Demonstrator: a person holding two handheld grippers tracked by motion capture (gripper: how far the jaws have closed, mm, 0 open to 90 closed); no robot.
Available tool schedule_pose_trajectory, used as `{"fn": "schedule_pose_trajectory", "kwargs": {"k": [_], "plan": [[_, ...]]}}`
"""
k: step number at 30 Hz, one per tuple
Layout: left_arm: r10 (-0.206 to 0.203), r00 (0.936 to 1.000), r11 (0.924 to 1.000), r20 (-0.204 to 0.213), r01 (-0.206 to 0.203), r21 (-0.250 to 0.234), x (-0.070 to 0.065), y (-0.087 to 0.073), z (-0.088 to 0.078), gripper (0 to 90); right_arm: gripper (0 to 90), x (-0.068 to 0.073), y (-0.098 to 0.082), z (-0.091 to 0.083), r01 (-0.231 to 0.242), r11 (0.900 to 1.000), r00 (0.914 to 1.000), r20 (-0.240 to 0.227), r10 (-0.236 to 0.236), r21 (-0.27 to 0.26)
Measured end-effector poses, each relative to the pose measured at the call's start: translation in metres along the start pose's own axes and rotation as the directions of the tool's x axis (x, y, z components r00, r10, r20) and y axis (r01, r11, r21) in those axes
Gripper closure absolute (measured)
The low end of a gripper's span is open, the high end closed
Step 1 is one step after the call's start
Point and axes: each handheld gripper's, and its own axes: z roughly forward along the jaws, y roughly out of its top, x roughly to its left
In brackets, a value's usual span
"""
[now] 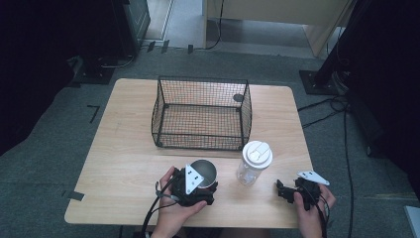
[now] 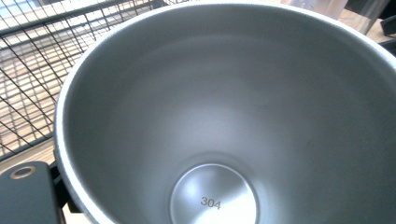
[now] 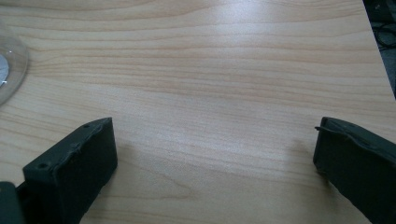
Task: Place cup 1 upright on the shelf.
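A steel cup (image 1: pixel 203 170) stands near the table's front middle, and its bare inside with a "304" stamp (image 2: pixel 224 116) looms close in the left gripper view. My left gripper (image 1: pixel 204 183) holds it around the body; one black jaw presses the cup's outer wall at the lower left, the other is hidden behind the cup. A clear bottle (image 1: pixel 254 162) with a white lid stands upright just right of the cup. My right gripper (image 1: pixel 282 191) rests low over bare wood at the front right, open and holding nothing (image 3: pixel 215 140). The bottle's base (image 3: pixel 8 70) shows at that view's left edge.
A black wire basket (image 1: pixel 198 141) with nothing in it sits at the middle back of the wooden table (image 1: pixel 124 148). The table's right edge (image 3: pixel 378 60) lies close to my right gripper. Cables (image 1: pixel 341 114) run over the grey floor at the right.
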Motion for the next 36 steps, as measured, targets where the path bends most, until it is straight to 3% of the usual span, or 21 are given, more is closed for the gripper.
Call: {"fn": "schedule_pose_trajectory", "kwargs": {"k": [9,16,22,28,31,34,36], "plan": [[-0.006,0.9998,0.9938,-0.02,0.003,-0.111,0.002,0.005,-0.006,8.2,0.0,0.0,0.0,0.0,-0.001,1.0,1.0,0.0,0.001,0.001],[-0.006,0.9982,0.9751,-0.059,-0.007,-0.222,0.005,0.013,-0.015,8.2,0.0,0.0,0.0,0.0,-0.001,1.0,1.0,0.0,0.001,0.001],[-0.008,0.9946,0.9598,-0.103,-0.021,-0.28,0.013,0.018,-0.019,8.3,0.0,0.0,0.0,0.0,-0.001,1.0,1.0,0.0,0.001,0.0],[0.008,0.9873,0.9366,-0.159,-0.063,-0.345,0.019,0.023,-0.024,8.3,0.0,0.0,0.0,0.0,-0.001,1.0,1.0,0.0,0.001,0.0],[-0.001,0.9875,0.9154,-0.157,-0.062,-0.398,0.021,0.025,-0.026,8.4,0.0,0.0,0.0,0.0,-0.001,1.0,1.0,0.0,0.001,0.0],[-0.008,0.991,0.8876,-0.133,-0.055,-0.457,0.021,0.026,-0.027,8.3,0.0,0.0,0.0,0.0,0.0,1.0,1.0,0.0,0.0,0.0],[-0.011,0.9882,0.877,-0.153,-0.064,-0.476,0.021,0.028,-0.028,8.3,0.0,0.0,0.0,0.0,-0.001,1.0,1.0,0.0,0.001,0.0]]}}
